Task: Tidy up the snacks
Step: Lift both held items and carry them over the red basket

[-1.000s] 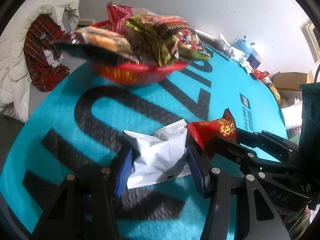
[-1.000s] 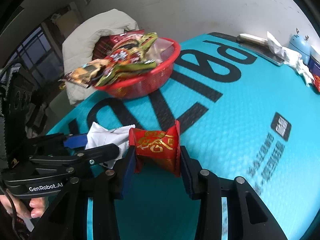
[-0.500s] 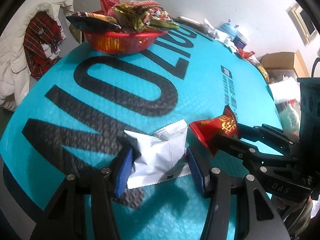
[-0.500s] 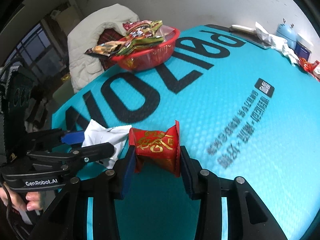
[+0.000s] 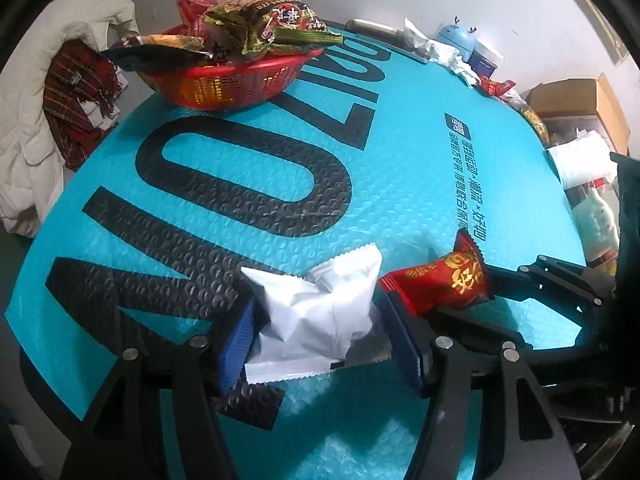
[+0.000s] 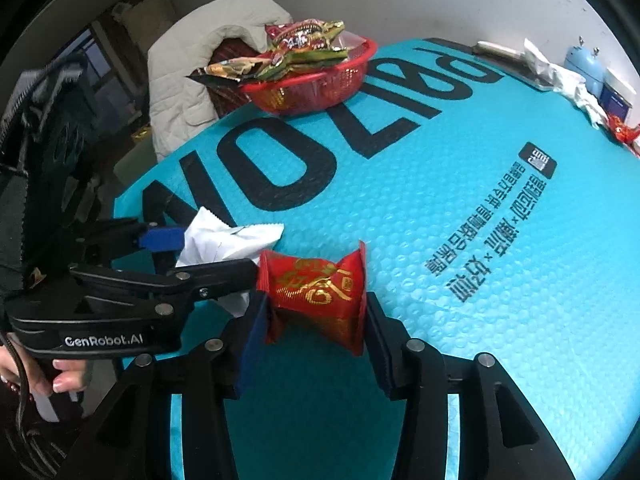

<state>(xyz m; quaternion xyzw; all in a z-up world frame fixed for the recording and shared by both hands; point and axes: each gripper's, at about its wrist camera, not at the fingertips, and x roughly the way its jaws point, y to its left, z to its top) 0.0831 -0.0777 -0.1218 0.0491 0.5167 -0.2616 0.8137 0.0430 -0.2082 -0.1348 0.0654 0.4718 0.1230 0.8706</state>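
- Pinching a white snack packet (image 5: 316, 316) between its blue pads, the left gripper (image 5: 320, 336) holds it at the near edge of the teal mat (image 5: 400, 184); the packet is crumpled, and any print on it is too small to read.
- Right gripper (image 6: 316, 320): closed on a red snack packet (image 6: 316, 292) bearing gold ornamental characters, not legible; the two packets sit just beside each other.
- Red basket (image 5: 240, 84): at the far end of the mat, well apart from both grippers, already heaped with snack bags (image 5: 272, 28) whose printing cannot be read.
- Progress (judged): most snacks appear gathered in the basket; the two held packets are not yet deposited, and a few wrappers (image 5: 496, 86) lie at the far right edge.
- Legible writing: "GenRobot.AI" on the left gripper body as seen in the right wrist view; large black letters on the mat, inverted and partly hidden, with smaller Chinese text alongside.
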